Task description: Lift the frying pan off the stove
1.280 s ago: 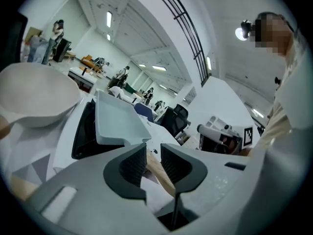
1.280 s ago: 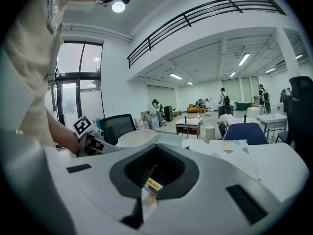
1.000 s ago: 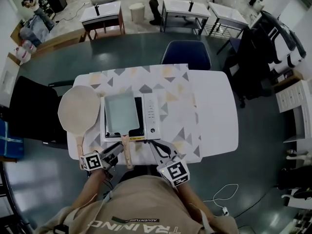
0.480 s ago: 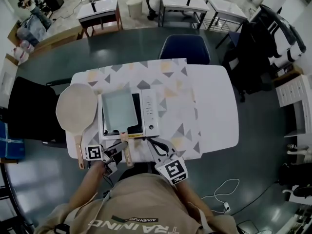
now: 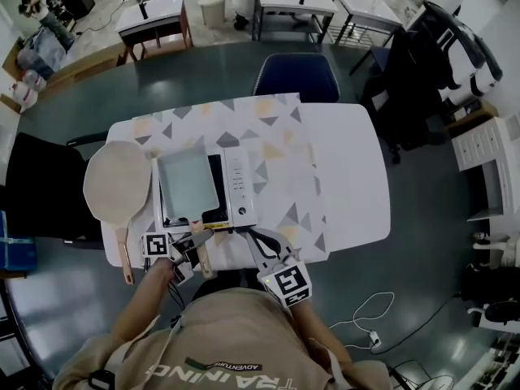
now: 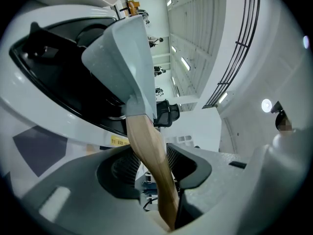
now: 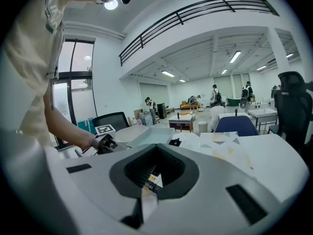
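Observation:
A pale rectangular frying pan with a wooden handle sits on the white stove near the table's front edge. My left gripper reaches in from the left of the handle. In the left gripper view the handle runs slantwise between the wide-set jaws and leans toward the right pad, with the pan rising above the stove's black top. My right gripper hovers at the table edge right of the handle, shut and empty.
A round wooden board with a long handle lies left of the stove. A patterned cloth covers the table's middle. A blue chair stands at the far side and a black chair at the left.
My left gripper has shifted right from beside the wooden handle so that the handle now lies between its jaws. The right gripper has barely moved.

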`<state>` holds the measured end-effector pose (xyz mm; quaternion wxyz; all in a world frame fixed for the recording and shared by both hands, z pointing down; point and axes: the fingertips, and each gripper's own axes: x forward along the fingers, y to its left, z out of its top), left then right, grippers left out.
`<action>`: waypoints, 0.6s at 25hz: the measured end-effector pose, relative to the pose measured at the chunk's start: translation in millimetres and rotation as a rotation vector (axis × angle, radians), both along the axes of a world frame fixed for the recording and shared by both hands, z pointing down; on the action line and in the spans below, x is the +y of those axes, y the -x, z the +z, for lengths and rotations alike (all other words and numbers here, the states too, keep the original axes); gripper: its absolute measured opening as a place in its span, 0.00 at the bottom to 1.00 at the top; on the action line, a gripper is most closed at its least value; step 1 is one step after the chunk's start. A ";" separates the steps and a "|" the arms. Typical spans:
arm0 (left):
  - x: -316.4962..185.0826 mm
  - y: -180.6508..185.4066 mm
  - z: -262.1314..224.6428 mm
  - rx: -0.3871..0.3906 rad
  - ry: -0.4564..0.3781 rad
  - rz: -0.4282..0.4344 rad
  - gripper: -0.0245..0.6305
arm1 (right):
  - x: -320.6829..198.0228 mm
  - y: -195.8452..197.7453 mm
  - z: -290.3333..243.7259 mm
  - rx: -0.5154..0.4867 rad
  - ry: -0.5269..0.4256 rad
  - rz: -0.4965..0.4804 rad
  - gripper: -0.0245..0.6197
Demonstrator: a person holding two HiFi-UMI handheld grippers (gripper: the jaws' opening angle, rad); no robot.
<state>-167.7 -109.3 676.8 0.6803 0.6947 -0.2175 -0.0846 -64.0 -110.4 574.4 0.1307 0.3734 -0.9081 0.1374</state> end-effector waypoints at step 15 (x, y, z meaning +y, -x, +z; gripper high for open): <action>-8.1 -19.0 4.8 0.040 0.033 0.038 0.27 | -2.0 -5.8 9.0 0.005 0.020 -0.002 0.03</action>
